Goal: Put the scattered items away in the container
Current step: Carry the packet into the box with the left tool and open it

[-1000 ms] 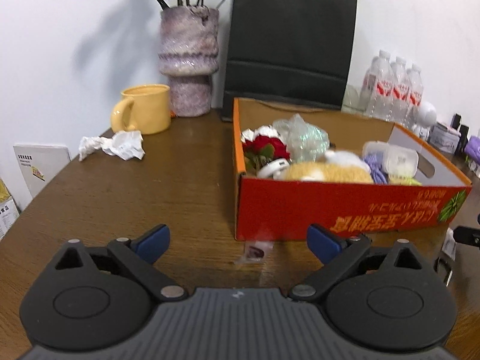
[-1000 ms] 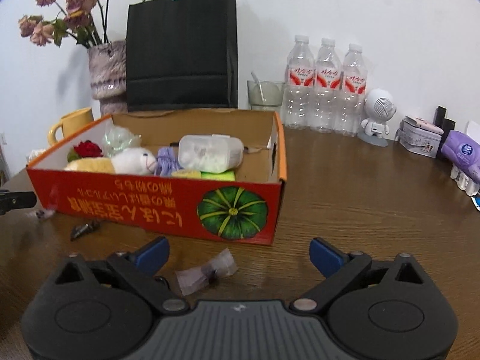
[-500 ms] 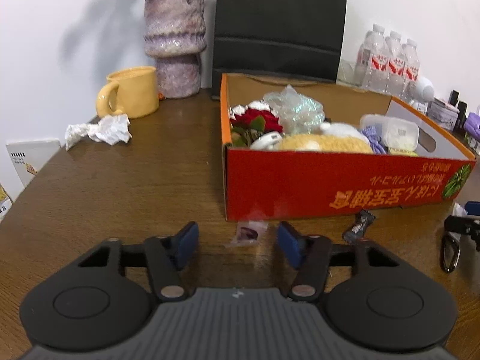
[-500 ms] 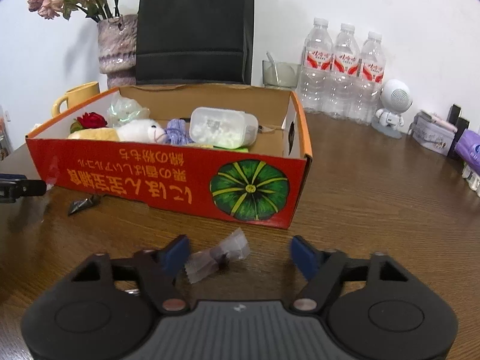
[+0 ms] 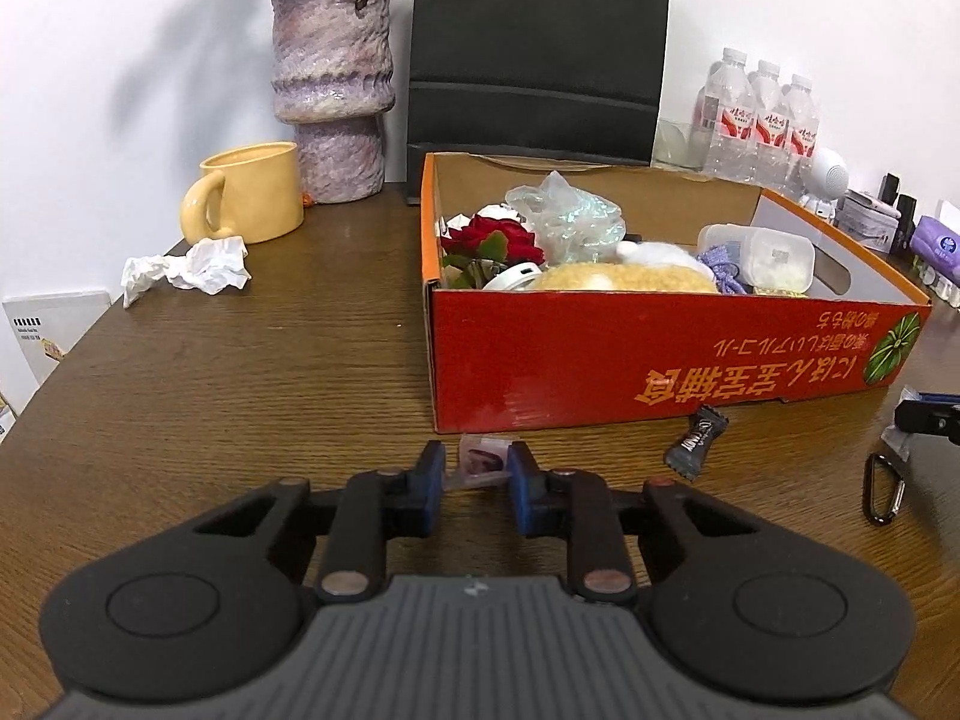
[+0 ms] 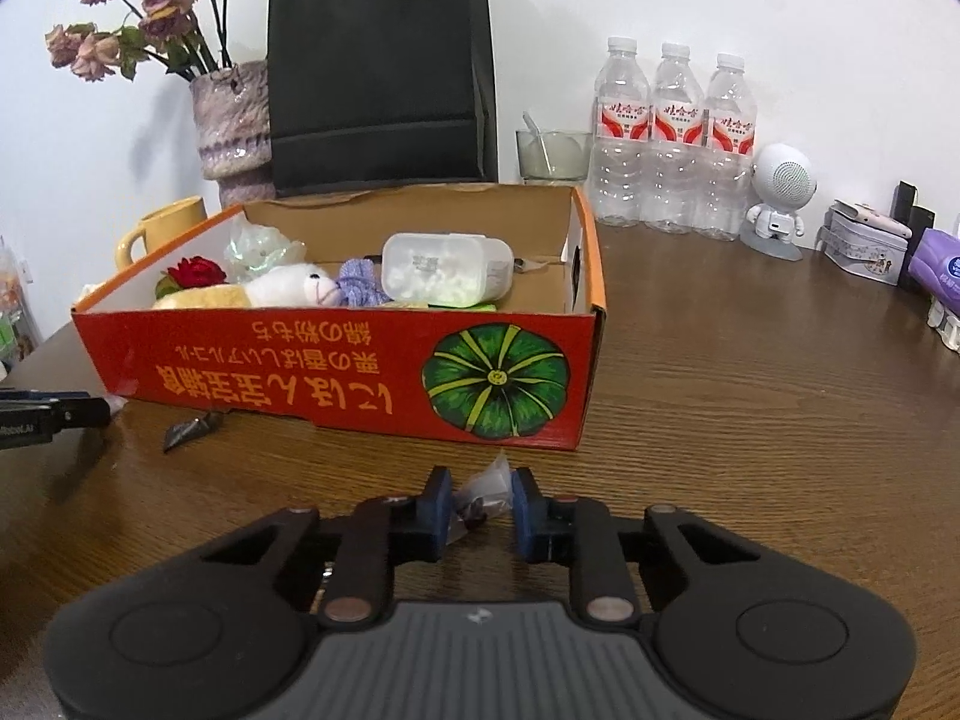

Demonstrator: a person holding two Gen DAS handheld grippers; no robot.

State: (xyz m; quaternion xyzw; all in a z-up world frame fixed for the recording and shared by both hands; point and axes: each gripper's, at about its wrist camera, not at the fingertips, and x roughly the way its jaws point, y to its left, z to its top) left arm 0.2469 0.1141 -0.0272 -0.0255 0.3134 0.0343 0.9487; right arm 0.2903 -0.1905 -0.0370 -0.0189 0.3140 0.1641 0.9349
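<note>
Contents of both clear wrappers are hard to make out. Left gripper [image 5: 475, 471] fingers [image 5: 429, 468] are nearly closed, pinching a clear wrapped candy [image 5: 480, 461] on the counter [image 5: 270, 360] before the red box [image 5: 660, 360]. Right gripper [image 6: 480, 501] likewise grips a second wrapped candy [image 6: 480, 495]. The box holds a rose [image 5: 495, 237], plush toy [image 6: 288, 288] and plastic tub [image 6: 444, 267]. A dark candy [image 5: 696, 441] lies beside it.
</note>
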